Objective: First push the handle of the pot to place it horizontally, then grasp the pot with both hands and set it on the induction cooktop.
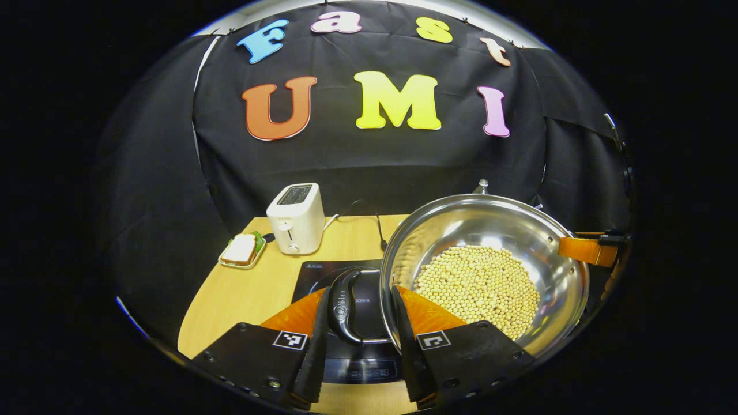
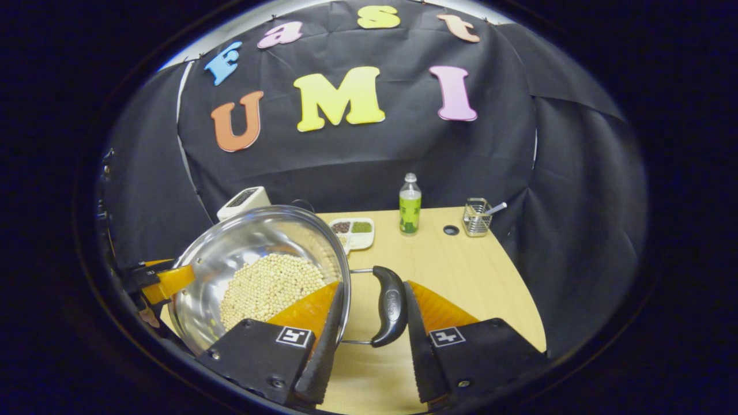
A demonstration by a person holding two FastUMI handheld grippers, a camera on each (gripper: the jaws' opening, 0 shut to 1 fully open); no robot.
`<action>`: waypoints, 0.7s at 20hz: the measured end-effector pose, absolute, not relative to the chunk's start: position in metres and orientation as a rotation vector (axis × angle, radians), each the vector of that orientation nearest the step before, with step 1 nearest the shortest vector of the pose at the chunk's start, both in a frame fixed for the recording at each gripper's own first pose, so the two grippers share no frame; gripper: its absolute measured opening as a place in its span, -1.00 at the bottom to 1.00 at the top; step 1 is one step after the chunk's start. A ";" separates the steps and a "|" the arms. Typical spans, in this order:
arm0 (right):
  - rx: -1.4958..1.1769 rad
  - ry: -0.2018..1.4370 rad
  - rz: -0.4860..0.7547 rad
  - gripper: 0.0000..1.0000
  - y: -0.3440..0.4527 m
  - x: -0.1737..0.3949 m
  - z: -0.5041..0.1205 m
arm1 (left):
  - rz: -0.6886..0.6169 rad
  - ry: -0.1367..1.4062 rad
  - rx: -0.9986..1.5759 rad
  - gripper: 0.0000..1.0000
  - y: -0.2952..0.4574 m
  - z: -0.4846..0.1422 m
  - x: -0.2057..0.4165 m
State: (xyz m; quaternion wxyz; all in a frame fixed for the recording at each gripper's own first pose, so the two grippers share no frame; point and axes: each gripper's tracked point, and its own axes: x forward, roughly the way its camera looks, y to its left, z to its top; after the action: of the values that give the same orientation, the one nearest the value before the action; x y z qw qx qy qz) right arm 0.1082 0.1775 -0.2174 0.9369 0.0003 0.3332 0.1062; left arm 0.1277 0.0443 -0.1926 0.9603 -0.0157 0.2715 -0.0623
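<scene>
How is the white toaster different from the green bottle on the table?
The toaster is white, boxy and wide; the bottle is green-labelled, round and slim with a clear neck. The toaster has a cord running from it; the bottle has none. The toaster stands near the table's left rear; the bottle stands farther right. Both stand upright on it.

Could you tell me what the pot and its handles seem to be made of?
Pot: polished metal, likely stainless steel, its mirror-bright wall reflecting the beans. Handles: glossy black grips, probably plastic, on thin metal wire.
</scene>
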 end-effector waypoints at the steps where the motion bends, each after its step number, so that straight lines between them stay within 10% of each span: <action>1: 0.001 0.678 0.225 0.19 0.187 0.110 -0.215 | -0.119 0.545 -0.030 0.09 0.052 -0.189 0.129; 14: 0.023 0.727 0.296 0.22 0.285 0.152 -0.234 | -0.018 0.576 -0.047 0.09 0.132 -0.202 0.178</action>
State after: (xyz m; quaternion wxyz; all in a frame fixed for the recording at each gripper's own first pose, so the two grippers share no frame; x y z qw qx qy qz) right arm 0.1515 0.2848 -0.2336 0.9239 0.0110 0.3542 0.1442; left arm 0.1776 0.1324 -0.2015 0.9584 -0.0232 0.2842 -0.0087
